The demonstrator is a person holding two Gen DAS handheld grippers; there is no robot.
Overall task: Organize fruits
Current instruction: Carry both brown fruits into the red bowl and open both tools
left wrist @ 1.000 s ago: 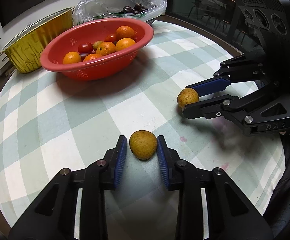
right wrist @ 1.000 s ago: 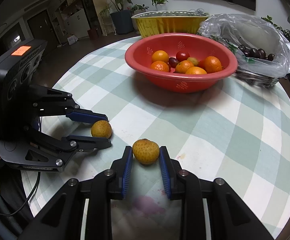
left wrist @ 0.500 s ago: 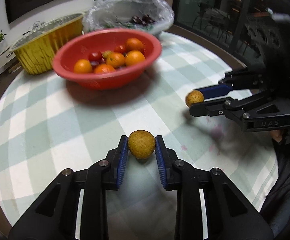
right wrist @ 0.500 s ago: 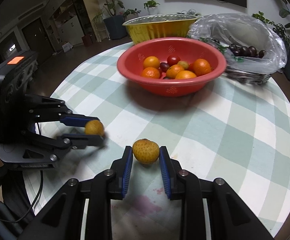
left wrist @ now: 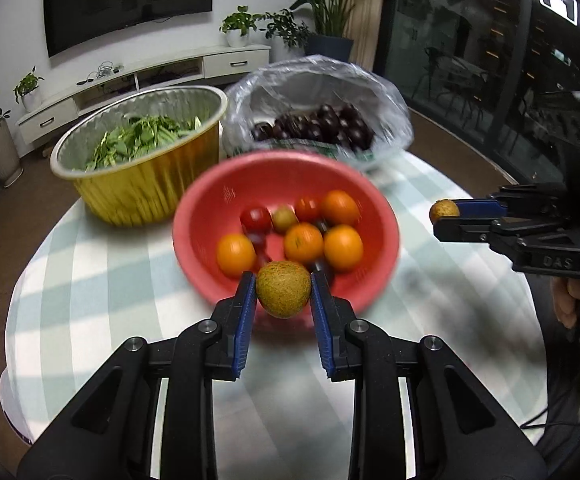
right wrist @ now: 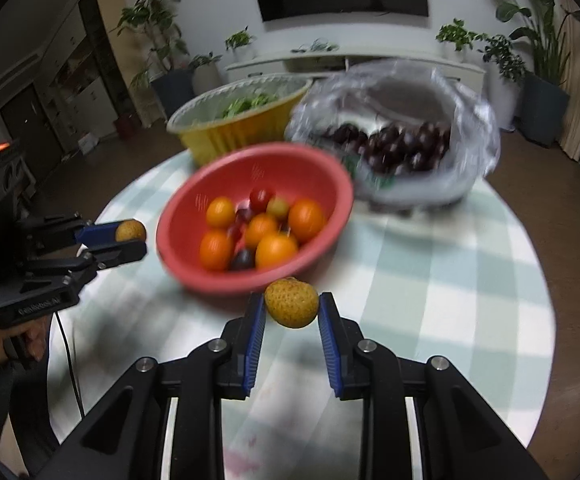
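The left gripper (left wrist: 283, 295) is clenched on a speckled yellow-brown fruit (left wrist: 283, 289), pinched between its blue pads (left wrist: 245, 312) and raised off the tabletop (left wrist: 89, 280). This fruit is nearly round, its slightly longer axis running up and down between the pads. Just ahead of the gripper sits the red bowl (left wrist: 193, 216) of oranges and small tomatoes.

The right gripper (right wrist: 292, 311) grasps a second speckled fruit (right wrist: 292, 303), whose long axis lies crosswise from pad to pad, with a small nub pointing up and forward. The red bowl lies just ahead and slightly left of it. Beyond the bowl stand a gold foil pan (right wrist: 225, 136) of greens and a plastic bag (right wrist: 470, 128) of dark fruit.
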